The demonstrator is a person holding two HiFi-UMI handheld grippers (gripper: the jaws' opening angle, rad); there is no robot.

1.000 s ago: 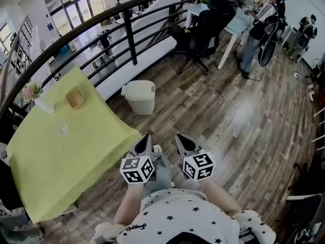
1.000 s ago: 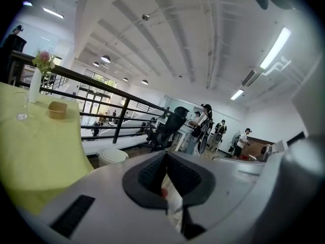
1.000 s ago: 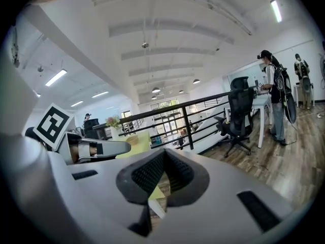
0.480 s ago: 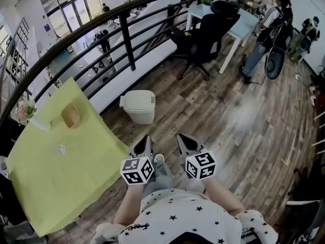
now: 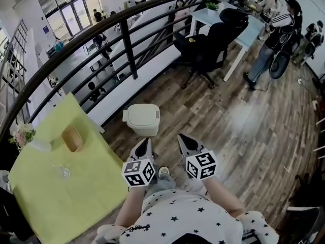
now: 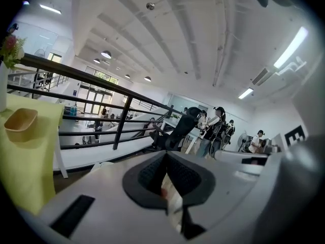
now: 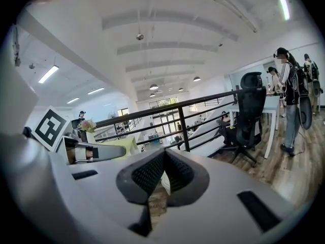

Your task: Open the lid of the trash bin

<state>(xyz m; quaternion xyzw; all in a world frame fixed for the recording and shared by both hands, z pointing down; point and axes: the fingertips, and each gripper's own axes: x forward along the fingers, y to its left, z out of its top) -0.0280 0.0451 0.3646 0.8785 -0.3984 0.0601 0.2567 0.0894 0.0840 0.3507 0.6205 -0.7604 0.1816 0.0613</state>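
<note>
- At your far left, the yellow-green table [image 5: 76, 202] carries a wooden bowl [image 5: 72, 139], a vase with flowers [image 5: 24, 135] and a small glass [image 5: 63, 172]. None of them belongs to the task, so you should only keep your elbow away from this corner.
- Just right of the table corner, the trash bin [image 5: 143, 128] stands on the wooden floor [image 5: 244, 121], close before the black railing [image 5: 128, 44]. Its lid [image 5: 142, 112] lies flat and closed. The bin is ahead of both grippers, near to them but not touching.
- Your left gripper [image 5: 146, 141] is held low before your body and points toward the bin. Its jaws are pressed together with nothing between them. I judge this is a posture for the approach, not for grasping.
- Your right gripper [image 5: 182, 138] is held parallel beside it, with the jaws together and empty in the same way. It aims at the floor slightly right of the bin.
- The lid is not yet touched, so the task seems to be at its beginning. I cannot tell from here whether the bin has a pedal or a push lid.
- At the far right, an office chair [image 5: 208, 50] and some standing people [image 5: 277, 29] are well apart from the bin.
</note>
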